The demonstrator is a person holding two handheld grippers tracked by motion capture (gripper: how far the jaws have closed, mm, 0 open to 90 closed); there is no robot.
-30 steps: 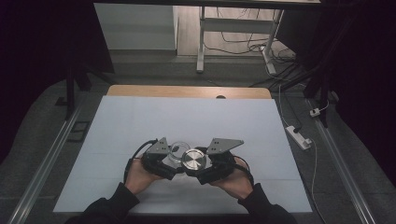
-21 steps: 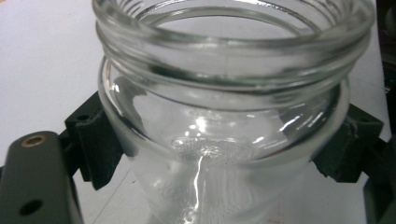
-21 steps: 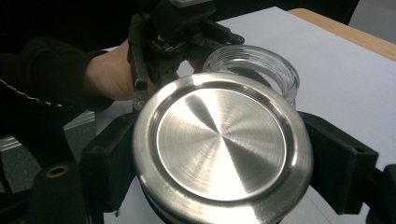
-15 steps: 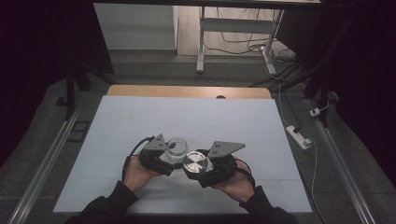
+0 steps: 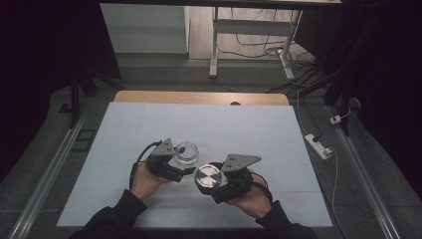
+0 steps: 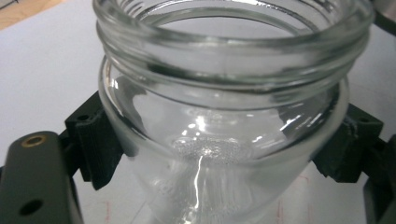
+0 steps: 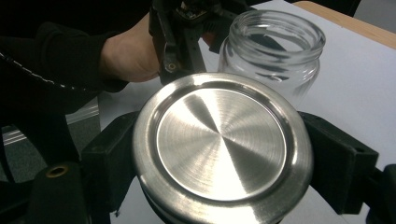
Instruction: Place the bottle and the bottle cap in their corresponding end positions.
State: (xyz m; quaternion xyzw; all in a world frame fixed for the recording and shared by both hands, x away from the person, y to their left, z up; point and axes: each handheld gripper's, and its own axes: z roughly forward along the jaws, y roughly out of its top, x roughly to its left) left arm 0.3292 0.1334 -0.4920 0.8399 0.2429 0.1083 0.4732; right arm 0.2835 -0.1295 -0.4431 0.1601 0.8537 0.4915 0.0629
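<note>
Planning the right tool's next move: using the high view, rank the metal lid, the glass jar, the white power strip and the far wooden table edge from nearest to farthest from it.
1. Metal lid: clamped in the right tool, near the table's front.
2. Glass jar: just left and beyond, clamped in the left tool.
3. White power strip: on the floor, off the table's right side.
4. Wooden table edge: at the far end.

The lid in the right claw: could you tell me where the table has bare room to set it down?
The white table is bare between the jar and the wooden far edge, and along both side margins. It is crowded near the front, where the left claw grips the jar and the right claw the lid.
</note>
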